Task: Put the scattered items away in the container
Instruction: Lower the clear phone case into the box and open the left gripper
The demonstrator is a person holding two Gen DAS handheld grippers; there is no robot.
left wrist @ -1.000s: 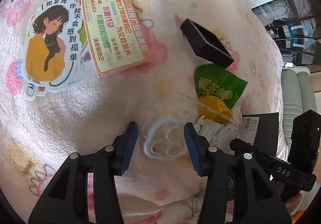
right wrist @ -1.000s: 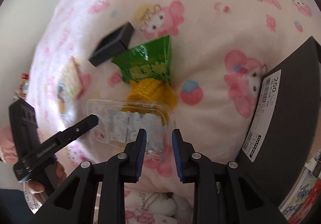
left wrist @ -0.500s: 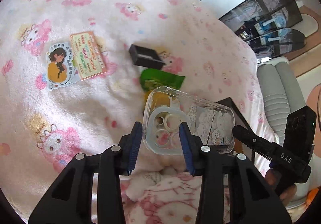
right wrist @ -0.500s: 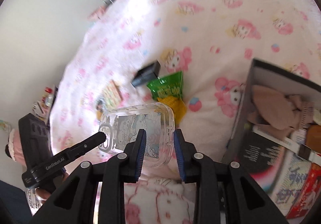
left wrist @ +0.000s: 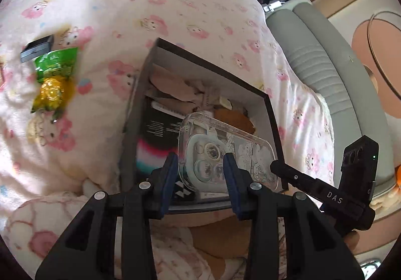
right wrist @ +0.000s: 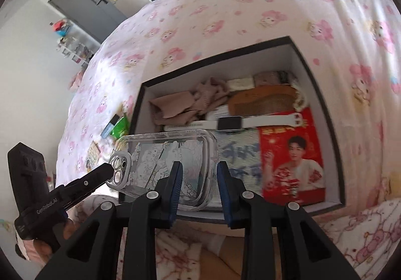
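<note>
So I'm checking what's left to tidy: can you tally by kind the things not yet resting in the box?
Clear phone case, held by left gripper and right gripper: 1
Green snack packet: 1
Small black box: 1
Sticker cards: 2
Total: 5

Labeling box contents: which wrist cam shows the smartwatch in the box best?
Right wrist. The smartwatch lies unobstructed across the box interior, dark face and white strap visible. In the left wrist view the held phone case covers that part of the box; no watch can be made out.
</note>
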